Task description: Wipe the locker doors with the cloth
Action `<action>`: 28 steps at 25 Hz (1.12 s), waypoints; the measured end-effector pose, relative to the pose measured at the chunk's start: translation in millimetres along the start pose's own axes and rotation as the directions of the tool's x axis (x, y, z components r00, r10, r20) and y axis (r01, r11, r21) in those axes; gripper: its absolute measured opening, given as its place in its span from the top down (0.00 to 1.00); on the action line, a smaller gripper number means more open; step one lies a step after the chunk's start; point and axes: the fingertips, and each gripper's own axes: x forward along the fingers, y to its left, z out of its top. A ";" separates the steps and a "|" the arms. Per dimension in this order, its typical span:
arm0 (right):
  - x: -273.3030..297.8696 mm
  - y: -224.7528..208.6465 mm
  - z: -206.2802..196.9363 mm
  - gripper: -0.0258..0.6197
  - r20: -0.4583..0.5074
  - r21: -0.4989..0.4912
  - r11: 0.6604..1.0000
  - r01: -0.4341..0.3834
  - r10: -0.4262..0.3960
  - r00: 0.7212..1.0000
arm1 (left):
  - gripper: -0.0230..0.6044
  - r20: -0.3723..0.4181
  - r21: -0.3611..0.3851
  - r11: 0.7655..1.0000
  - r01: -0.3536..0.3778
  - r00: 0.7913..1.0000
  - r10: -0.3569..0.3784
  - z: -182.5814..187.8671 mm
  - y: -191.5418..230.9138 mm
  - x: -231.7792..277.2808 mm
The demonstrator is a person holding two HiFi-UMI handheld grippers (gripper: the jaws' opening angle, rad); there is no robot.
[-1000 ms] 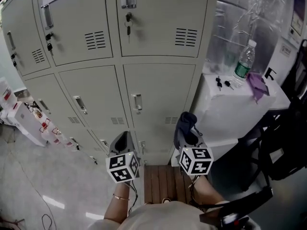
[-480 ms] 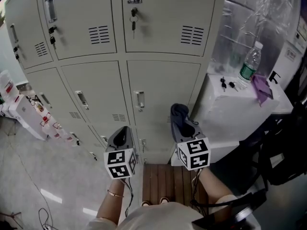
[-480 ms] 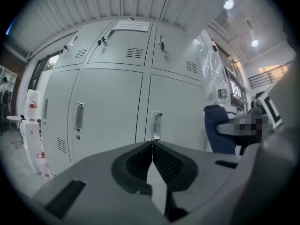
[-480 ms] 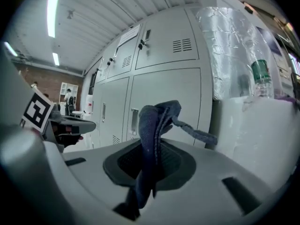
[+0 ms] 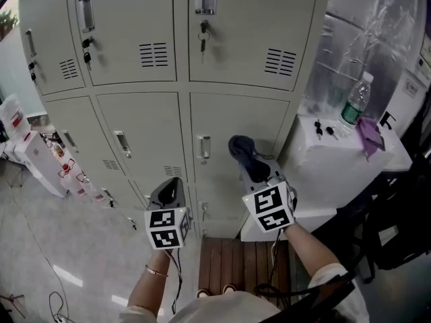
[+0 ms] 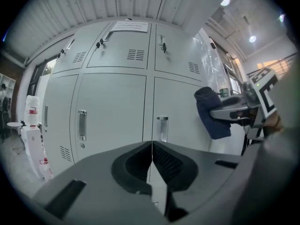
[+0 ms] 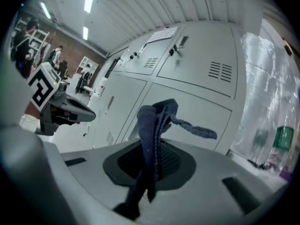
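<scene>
Since a second earlier the right gripper (image 5: 248, 161) had lifted nearer the lockers (image 5: 232, 123). Its jaws were clamped on the dark cloth (image 5: 240, 146), whose lower end was hidden between them. Whether the cloth touched the door could not be told. The left gripper (image 5: 168, 190), jaws pressed together and empty, hovered lower, clear of the lockers, whose top row was cut off.
</scene>
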 end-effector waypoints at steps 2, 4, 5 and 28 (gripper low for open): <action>3.2 0.2 12.4 0.89 -0.004 -0.079 0.997 -0.004 0.004 1.000 | 0.95 0.004 -0.010 1.000 -0.012 1.000 0.012 5.1 7.0 0.9; 6.8 -0.6 26.2 0.89 -0.009 -0.149 0.989 -0.008 0.007 1.000 | 0.95 0.009 -0.016 1.000 -0.019 1.000 0.019 11.2 13.6 1.3; 8.7 -1.1 33.4 0.89 -0.011 -0.185 0.983 -0.008 0.006 1.000 | 0.95 0.013 -0.015 1.000 -0.021 1.000 0.021 14.5 16.6 1.3; 55.9 -28.4 136.1 0.89 0.013 -0.681 0.714 0.162 -0.210 0.978 | 0.95 0.097 -0.019 1.000 -0.013 0.995 0.015 73.5 46.5 4.3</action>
